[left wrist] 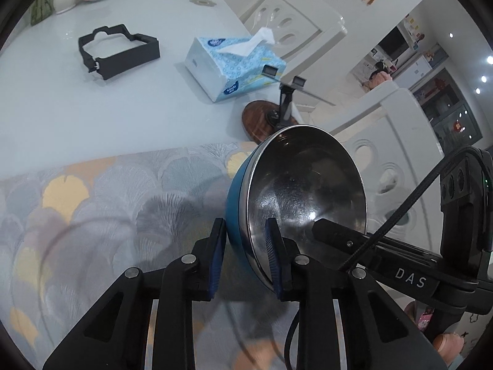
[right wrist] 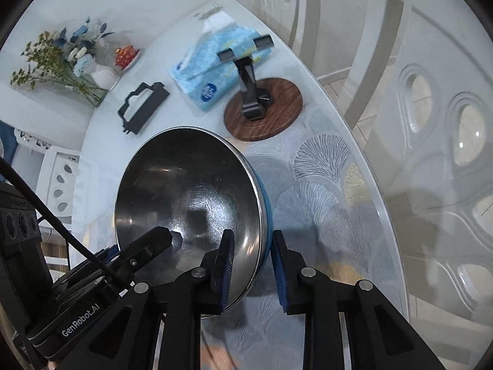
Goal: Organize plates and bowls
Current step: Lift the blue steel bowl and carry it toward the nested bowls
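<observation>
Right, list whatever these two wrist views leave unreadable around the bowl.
- Underside of the steel bowl and whether it touches the patterned mat: left wrist view, hidden by the bowl and left gripper.
- Same contact: right wrist view, behind right gripper.
- Red dish: right wrist view, too small.
- Holder's wooden base: left wrist view, bowl covers part.

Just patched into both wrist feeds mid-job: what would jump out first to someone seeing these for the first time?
The steel bowl with a blue outside fills the middle of both views, tilted above the leaf-patterned mat. The left gripper and right gripper each straddle its rim on opposite sides, one pad inside, one outside. Behind it on the white table sit a blue tissue pack and a black clamp stand on a round wooden base.
</observation>
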